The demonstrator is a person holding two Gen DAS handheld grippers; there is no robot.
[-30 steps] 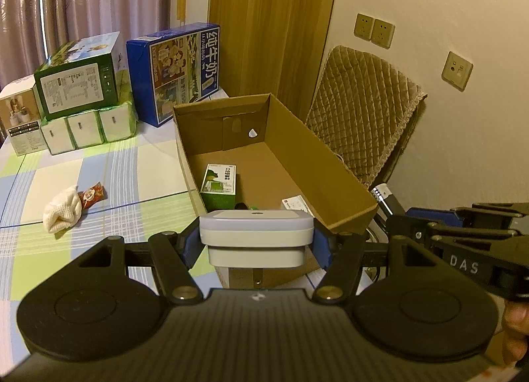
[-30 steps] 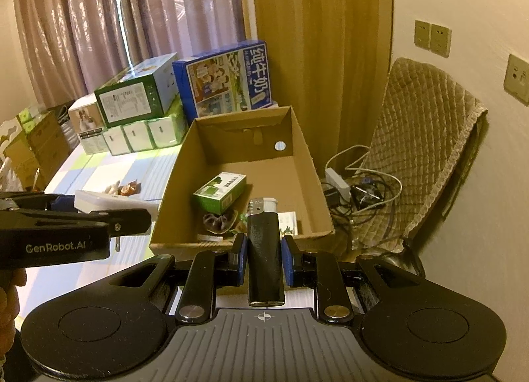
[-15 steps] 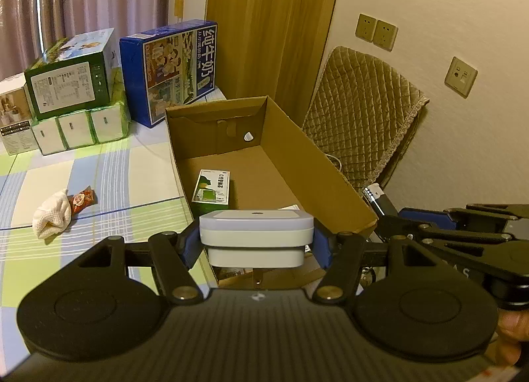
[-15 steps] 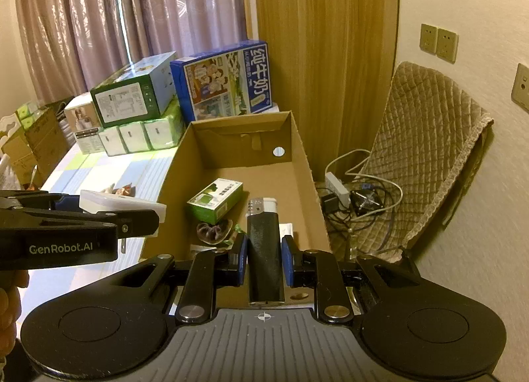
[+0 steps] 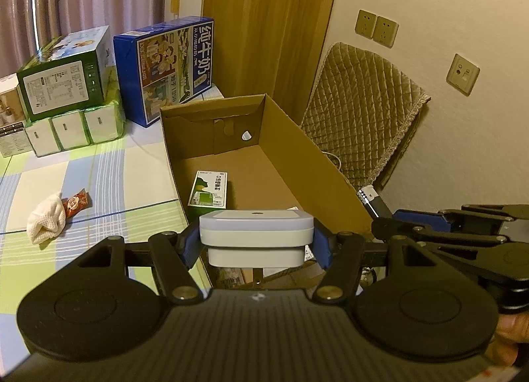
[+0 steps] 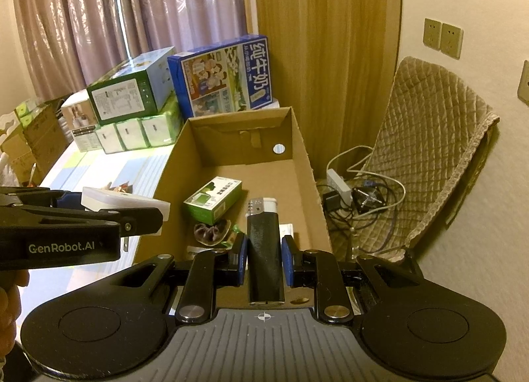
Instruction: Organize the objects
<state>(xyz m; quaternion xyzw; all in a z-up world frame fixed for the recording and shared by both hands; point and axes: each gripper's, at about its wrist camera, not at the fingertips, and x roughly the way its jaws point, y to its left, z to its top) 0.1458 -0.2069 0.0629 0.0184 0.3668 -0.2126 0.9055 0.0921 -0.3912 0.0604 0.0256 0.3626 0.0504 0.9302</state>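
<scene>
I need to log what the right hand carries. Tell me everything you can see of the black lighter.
The lighter has a glossy black, plastic-looking body, a silver metal head and a white cap. It lies lengthwise between the right hand-held gripper's blue pads, head pointing forward toward the open cardboard box, clamped at both sides.

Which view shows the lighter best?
Right wrist: the black lighter fills the centre, clamped between the right gripper jaws, its whole length visible. Left wrist shows only its tip poking past the cardboard box.
</scene>
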